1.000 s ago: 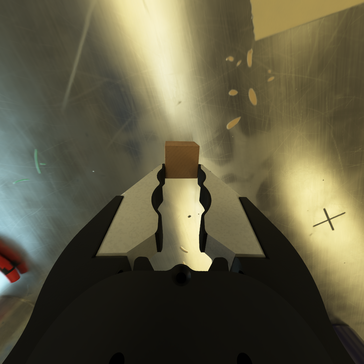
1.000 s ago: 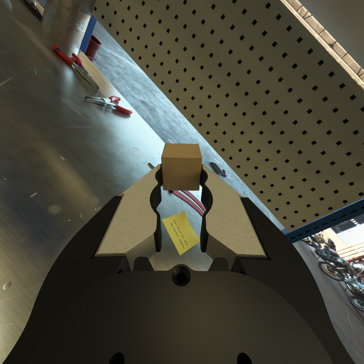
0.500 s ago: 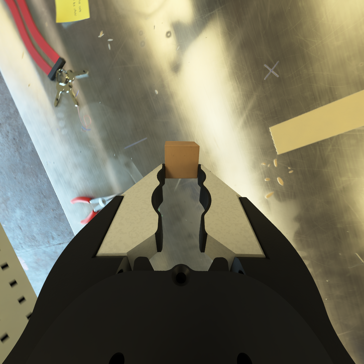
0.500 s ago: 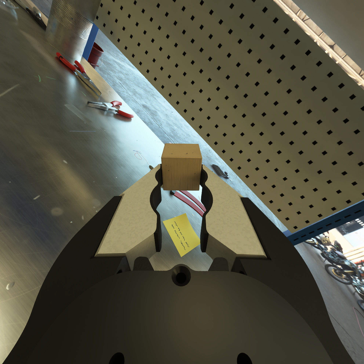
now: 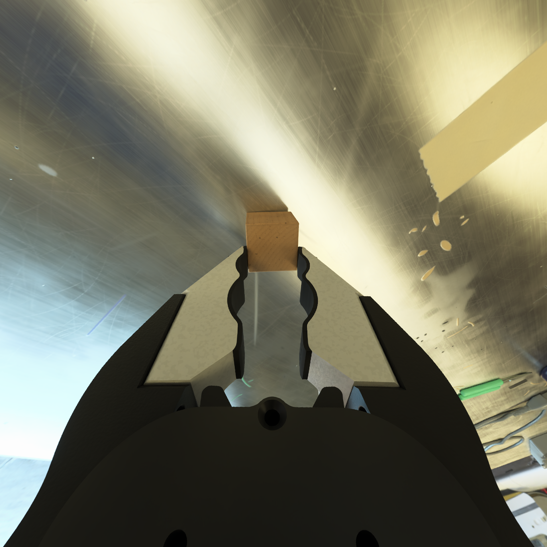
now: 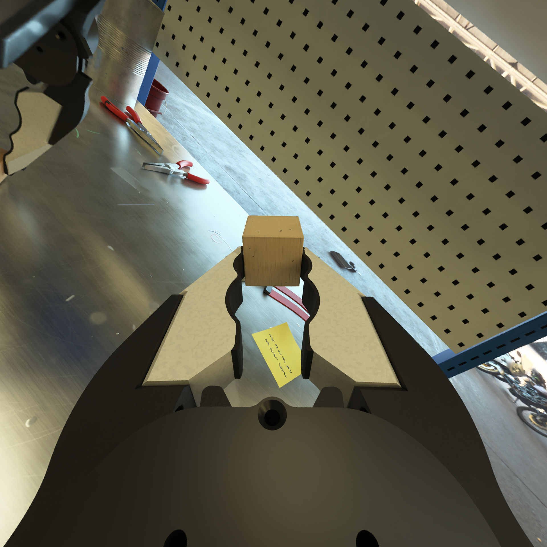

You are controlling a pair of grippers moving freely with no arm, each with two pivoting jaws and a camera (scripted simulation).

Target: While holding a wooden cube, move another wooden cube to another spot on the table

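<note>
In the left wrist view my left gripper (image 5: pixel 271 257) is shut on a small pale wooden cube (image 5: pixel 270 241), held at the fingertips close over the scratched metal table (image 5: pixel 118 148). In the right wrist view my right gripper (image 6: pixel 272 263) is shut on a second, slightly larger wooden cube (image 6: pixel 272 251), held above the table (image 6: pixel 74 266) near its far edge. The left gripper's body also shows at the top left of the right wrist view (image 6: pixel 44 74); its fingertips are cut off by the frame edge.
A strip of tan tape (image 5: pixel 479 139) and wood chips (image 5: pixel 438 245) lie to the right of the left gripper, with a green tool (image 5: pixel 479 390) and cables. Red-handled pliers (image 6: pixel 177 171), red cutters (image 6: pixel 130 121), a yellow note (image 6: pixel 278 352), a red strap (image 6: pixel 287 299), a metal can (image 6: pixel 127 59) and a pegboard wall (image 6: pixel 384 148) show.
My left gripper has swung with its cube from over the table's edge by the pliers to over the middle by the tape. It has come into the right wrist view. My right gripper has barely moved.
</note>
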